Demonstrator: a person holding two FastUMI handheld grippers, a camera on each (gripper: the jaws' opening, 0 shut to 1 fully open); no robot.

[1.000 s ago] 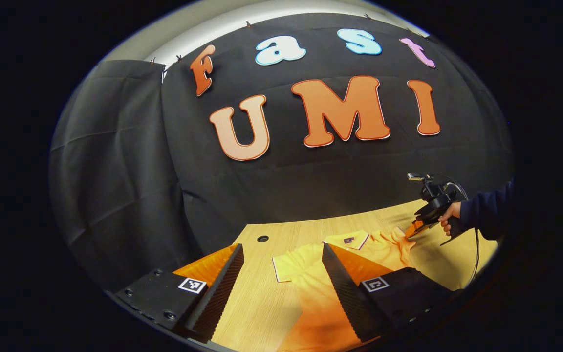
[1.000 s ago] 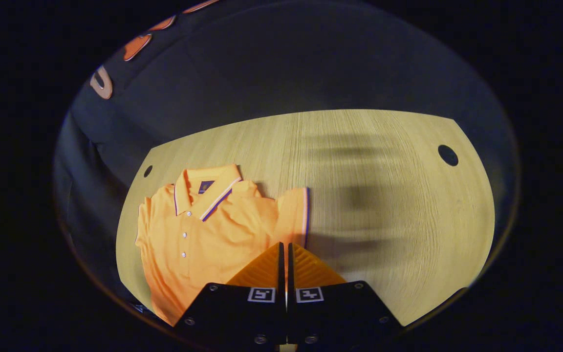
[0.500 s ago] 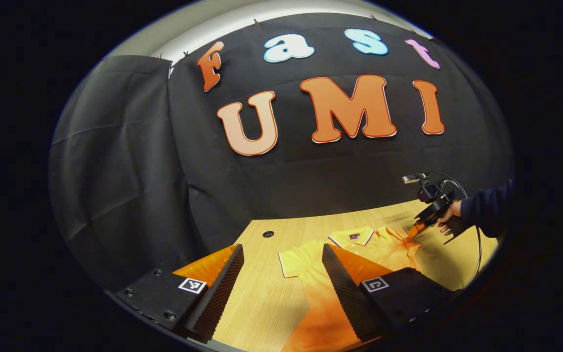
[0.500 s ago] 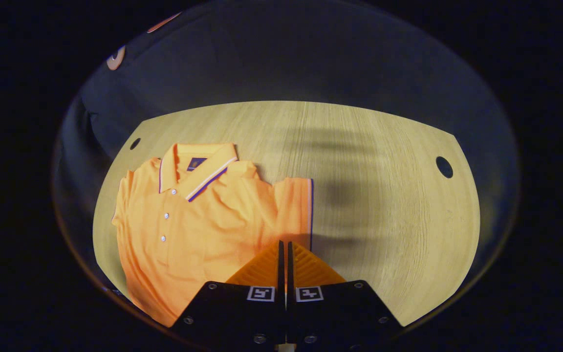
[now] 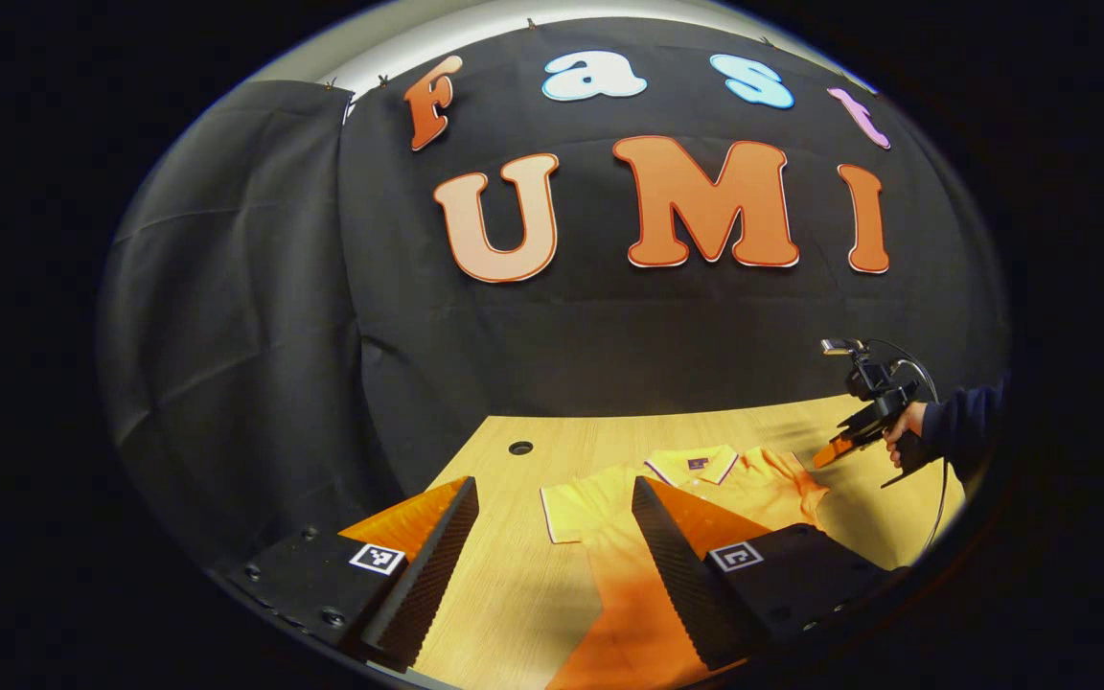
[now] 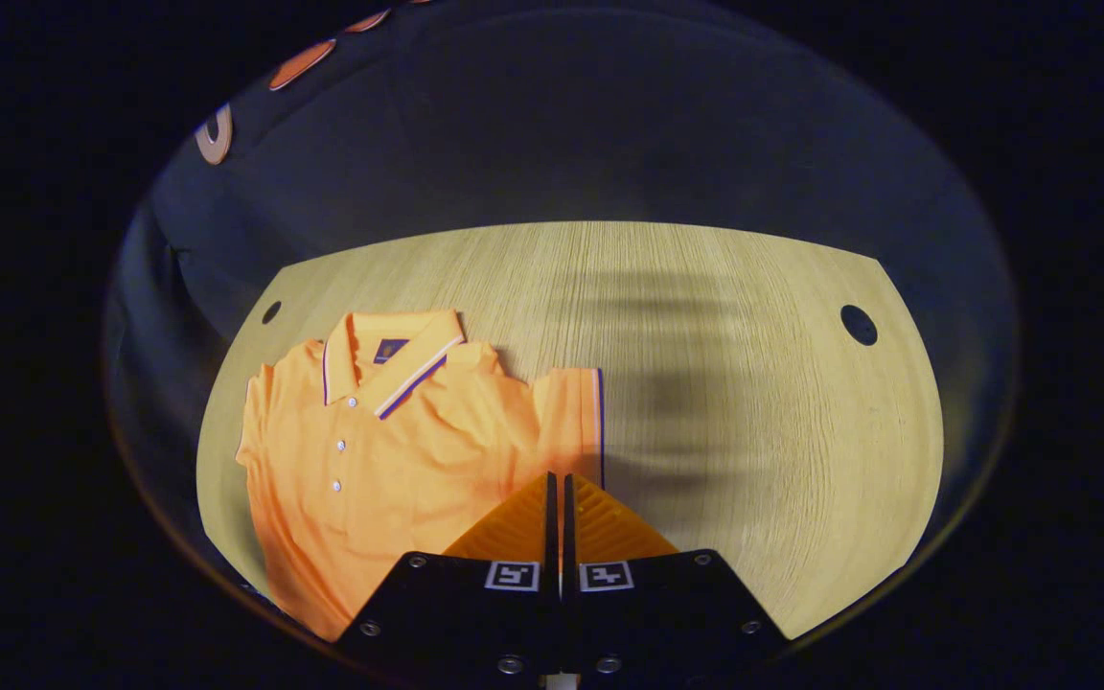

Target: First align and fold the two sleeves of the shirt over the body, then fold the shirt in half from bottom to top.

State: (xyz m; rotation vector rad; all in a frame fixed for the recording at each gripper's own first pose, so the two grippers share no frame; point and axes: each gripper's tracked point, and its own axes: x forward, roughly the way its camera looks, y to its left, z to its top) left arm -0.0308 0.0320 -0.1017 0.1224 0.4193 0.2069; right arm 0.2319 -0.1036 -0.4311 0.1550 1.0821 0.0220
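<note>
- The left gripper (image 5: 552, 498) has its fingers wide apart, holding nothing, above the wooden table (image 5: 504, 594).
- The right gripper (image 6: 558, 494) has its fingers pressed together, nothing visible between them.
- The orange shirt (image 6: 389, 431) lies flat on the table, collar toward the wall, one sleeve (image 6: 576, 412) just beyond the right gripper.

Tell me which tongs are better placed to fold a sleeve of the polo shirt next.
Probably left: the left tongs are open with a sleeve flat just ahead; the right tongs are shut.
</note>
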